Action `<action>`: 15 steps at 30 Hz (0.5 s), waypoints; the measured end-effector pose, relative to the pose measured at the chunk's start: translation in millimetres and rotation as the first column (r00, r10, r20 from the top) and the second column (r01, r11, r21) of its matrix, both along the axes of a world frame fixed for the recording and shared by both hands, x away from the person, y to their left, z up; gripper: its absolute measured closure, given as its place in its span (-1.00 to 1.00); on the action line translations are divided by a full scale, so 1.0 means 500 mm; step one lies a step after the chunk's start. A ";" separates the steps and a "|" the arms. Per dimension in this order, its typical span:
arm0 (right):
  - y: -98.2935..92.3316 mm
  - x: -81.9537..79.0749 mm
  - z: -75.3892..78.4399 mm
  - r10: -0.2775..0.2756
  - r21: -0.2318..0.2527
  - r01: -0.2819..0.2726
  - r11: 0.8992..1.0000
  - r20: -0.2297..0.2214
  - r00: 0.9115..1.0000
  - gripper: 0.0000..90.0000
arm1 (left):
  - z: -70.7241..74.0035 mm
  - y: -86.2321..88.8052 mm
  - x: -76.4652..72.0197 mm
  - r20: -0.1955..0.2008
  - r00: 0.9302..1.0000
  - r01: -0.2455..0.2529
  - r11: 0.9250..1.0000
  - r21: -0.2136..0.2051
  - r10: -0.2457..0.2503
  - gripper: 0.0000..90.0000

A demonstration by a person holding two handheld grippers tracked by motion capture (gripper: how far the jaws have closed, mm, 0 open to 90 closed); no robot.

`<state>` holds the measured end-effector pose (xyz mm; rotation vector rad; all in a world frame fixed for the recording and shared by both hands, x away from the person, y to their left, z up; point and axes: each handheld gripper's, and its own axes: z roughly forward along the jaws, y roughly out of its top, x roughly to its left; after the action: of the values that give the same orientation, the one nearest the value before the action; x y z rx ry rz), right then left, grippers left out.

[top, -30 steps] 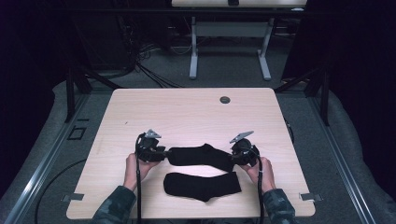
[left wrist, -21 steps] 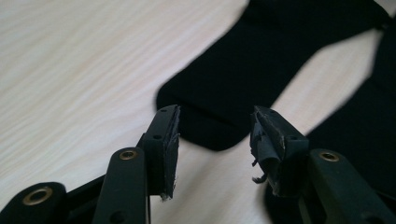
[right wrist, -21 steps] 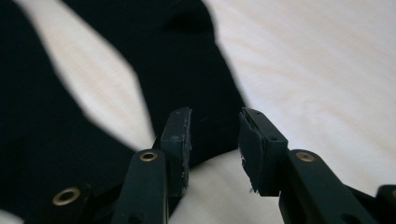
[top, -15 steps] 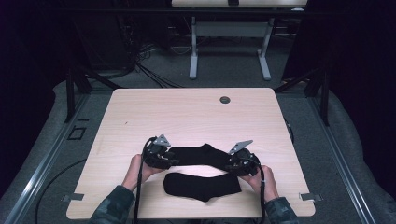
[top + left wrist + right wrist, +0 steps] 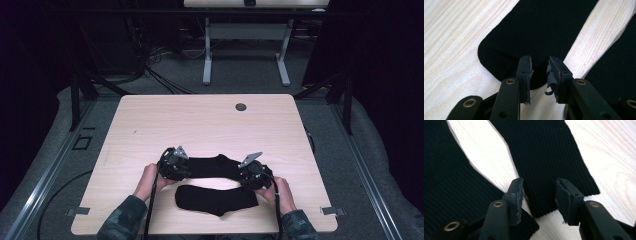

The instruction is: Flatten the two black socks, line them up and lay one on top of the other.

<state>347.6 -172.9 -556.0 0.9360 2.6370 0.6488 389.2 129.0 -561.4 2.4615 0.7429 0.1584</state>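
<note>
Two black socks lie on the light wooden table. The far sock stretches between my two grippers, and the near sock lies just in front of it. My left gripper is at the far sock's rounded toe end. Its jaws have just been closing and still stand apart, with the toe's edge flat between them. My right gripper is at the ribbed cuff end. Its jaws have just been opening and straddle the cuff's corner without pressing it.
The near sock runs close beside each gripper, at the left in the right gripper view. A small round grommet sits near the table's far edge. Bare tabletop stretches beyond the socks. Desk legs and cables stand on the floor behind.
The left gripper has moved right and nearer, onto the far sock's toe end. The right gripper has dipped down at the cuff end. Both socks lie as before.
</note>
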 end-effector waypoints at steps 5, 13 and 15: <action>-0.008 0.000 0.001 -0.001 -0.008 0.001 1.000 -0.002 1.000 0.39 | 0.000 -0.003 -0.002 0.021 1.000 0.006 1.000 0.019 -0.006 0.67; -0.013 0.003 -0.007 -0.028 0.002 0.028 1.000 0.035 0.999 0.74 | -0.006 0.008 0.000 0.029 0.999 -0.020 0.999 -0.025 0.021 0.89; -0.017 0.003 -0.009 -0.034 0.019 0.034 0.999 0.041 0.999 0.77 | -0.007 0.006 -0.003 0.050 0.998 -0.024 1.000 -0.014 0.025 0.91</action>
<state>349.3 -181.2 -560.6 0.9602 2.5779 0.6774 387.6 131.9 -564.8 2.4274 0.7502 0.2231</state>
